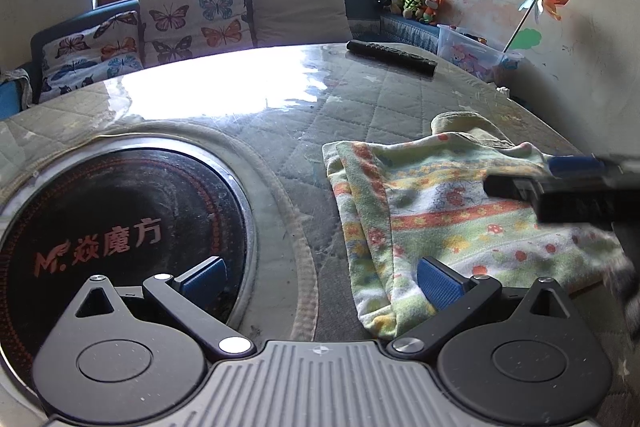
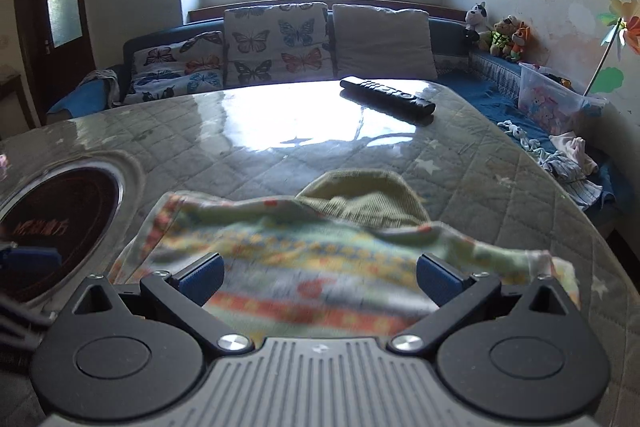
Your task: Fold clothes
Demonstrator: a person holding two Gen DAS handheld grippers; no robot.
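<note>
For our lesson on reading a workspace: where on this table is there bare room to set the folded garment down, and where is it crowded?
Free: the quilted table top between the garment and the remote, and the strip between the round cooktop and the garment. Crowded: the near right, where both open grippers, left and right, meet the garment.

Striped pastel garment lies partly folded and rumpled on the quilted table; olive ribbed part at its far edge

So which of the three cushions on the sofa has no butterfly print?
The plain beige cushion, rightmost of the three, nearest the stuffed toys. The upright middle cushion and the low left cushion both carry coloured butterflies.
</note>
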